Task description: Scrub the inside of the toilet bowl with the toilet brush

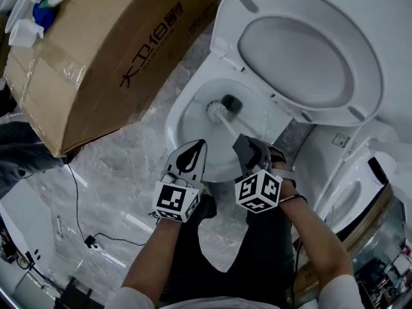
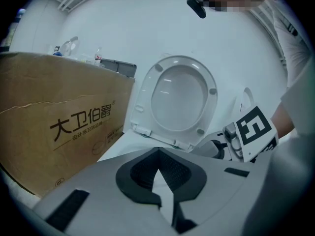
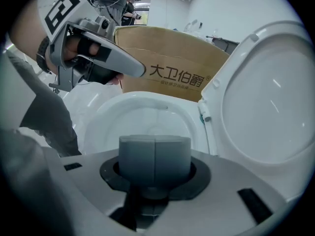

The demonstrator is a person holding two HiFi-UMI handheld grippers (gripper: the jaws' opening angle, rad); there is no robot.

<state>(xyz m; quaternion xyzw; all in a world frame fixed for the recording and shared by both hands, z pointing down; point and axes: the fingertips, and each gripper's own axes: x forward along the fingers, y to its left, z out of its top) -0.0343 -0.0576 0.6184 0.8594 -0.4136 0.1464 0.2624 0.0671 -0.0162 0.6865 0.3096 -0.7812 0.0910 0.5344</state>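
Head view is showing the toilet brush [image 1: 225, 116] reaching down into the toilet bowl [image 1: 190, 121], its bristle head sitting low near the drain. Its grey handle [image 3: 155, 156] is coming up to the right gripper [image 1: 250, 152], which is clamping it at the top end. The left gripper [image 1: 192, 156] is hovering just beside it over the near rim, jaws meeting at the tips and carrying nothing. The brush is looking light, with a thin stiff shaft and springy bristles, so I'm expecting it to twist in the grip under side load. That thick grey grip is looking like the right place to hold. The glazed bowl is probably going to be slick. The raised seat [image 1: 302, 50] is standing clear behind the bowl.
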